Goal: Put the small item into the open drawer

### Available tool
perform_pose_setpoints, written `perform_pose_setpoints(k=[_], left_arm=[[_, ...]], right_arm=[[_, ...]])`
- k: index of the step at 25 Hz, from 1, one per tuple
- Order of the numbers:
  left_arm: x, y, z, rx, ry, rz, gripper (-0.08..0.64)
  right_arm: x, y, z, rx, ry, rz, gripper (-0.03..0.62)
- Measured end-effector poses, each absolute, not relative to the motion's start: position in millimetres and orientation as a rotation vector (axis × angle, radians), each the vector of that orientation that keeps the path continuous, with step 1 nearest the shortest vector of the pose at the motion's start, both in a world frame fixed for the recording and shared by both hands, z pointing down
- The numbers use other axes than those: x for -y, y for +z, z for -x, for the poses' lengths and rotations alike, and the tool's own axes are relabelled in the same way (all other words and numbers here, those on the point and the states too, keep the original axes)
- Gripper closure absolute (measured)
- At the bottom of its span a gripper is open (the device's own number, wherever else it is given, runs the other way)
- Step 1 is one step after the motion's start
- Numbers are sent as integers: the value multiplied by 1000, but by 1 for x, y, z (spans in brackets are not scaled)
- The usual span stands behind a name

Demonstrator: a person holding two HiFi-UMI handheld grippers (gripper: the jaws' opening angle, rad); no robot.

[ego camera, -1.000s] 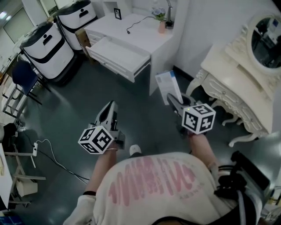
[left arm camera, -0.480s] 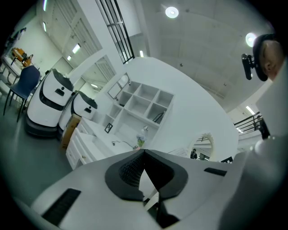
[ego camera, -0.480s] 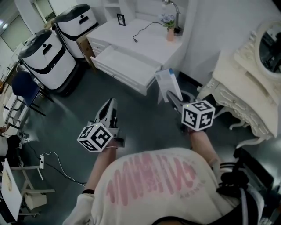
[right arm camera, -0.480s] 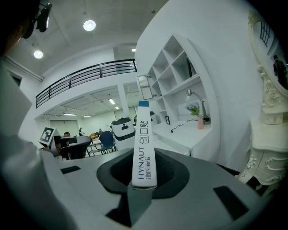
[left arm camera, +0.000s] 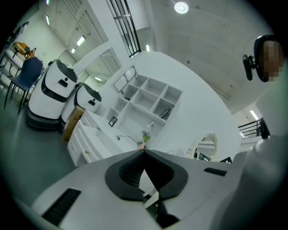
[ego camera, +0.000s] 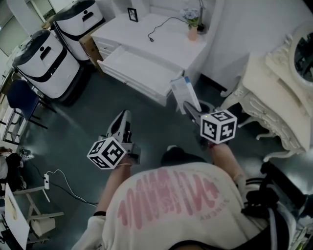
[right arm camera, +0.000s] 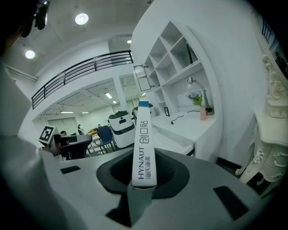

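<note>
While the head view is looking steeply down over the person's shirt (ego camera: 171, 200), both grippers are pointing forward over the dark floor (ego camera: 88, 117). The left gripper (ego camera: 123, 117) is hanging at the left, well short of the furniture. The right gripper (ego camera: 190, 106) is carrying a flat white box (ego camera: 184, 92) that is sticking up and forward out of its jaws. The box is hovering in the air near the right end of the open drawer (ego camera: 139, 68), not in it. The drawer is standing pulled out of a white desk (ego camera: 171, 46). A black cable (ego camera: 159, 28), a small vase of flowers (ego camera: 193, 28) and a picture frame (ego camera: 132, 14) are sitting on the desktop. Two white-and-black machines (ego camera: 41, 61) are standing left of the desk, and a cream dressing table (ego camera: 274, 93) is standing at the right.

In the left gripper view, the jaws are meeting at the tips and clamping only each other. The desk and a white shelf unit (left arm camera: 148, 96) are showing beyond them.

In the right gripper view, the jaws are pressing on both flat faces of the box (seen edge-on, blue band at the far end, "HYNAUT" print along the edge). The grip is sitting on the box's near end, and the rest is sticking straight out.
</note>
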State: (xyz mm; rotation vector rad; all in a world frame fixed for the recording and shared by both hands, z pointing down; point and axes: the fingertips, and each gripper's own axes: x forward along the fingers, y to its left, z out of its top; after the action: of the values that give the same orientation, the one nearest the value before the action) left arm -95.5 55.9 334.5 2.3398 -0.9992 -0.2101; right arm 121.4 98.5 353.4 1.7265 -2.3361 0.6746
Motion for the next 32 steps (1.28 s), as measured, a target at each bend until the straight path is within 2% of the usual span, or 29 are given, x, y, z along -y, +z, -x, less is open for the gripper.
perform_pose_setpoints(k=[18,32], left_arm=[[96,367,47,998,-141,-2301,531],[190,442,40,1173,-60,-2107,532]], right_arm=[[85,392,-158,2350,822,-1592,506],[199,484,-149,2274,947,-1239,506]])
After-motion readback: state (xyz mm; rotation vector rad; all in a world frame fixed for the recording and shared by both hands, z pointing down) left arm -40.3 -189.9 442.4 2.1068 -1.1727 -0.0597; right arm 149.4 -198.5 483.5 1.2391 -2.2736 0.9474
